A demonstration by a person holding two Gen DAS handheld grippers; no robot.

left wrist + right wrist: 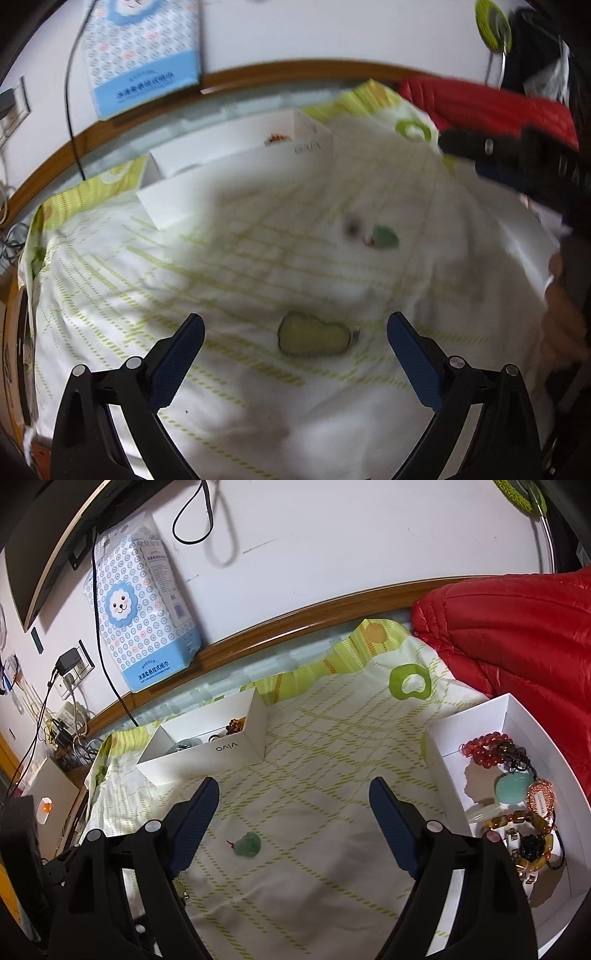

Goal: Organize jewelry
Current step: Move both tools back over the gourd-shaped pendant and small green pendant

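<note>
A: How do the grippers stand?

B: Both gape wide and carry nothing. The left gripper [295, 326] hangs over a pale green heart-shaped pendant [313, 339] lying on the green-checked cloth [258, 240], between the fingers but untouched. The right gripper [293, 794] is over the same cloth, with a small green jade pendant [248, 844] lying loose near its left finger.

A: What's around them?

B: A white Vivo box [207, 751] sits toward the bench's far edge with beads inside. A red padded jacket [517, 635] is heaped at the far right corner, and a blue tissue pack [147, 613] leans on the wall.

A: Any difference between views?

B: Only the right wrist shows the white tray [439, 746] at the right edge, crowded with red beads, amber bracelets and a pale green stone. The left view is blurred, yet it alone shows the heart pendant, and it catches the other gripper's black body.
</note>
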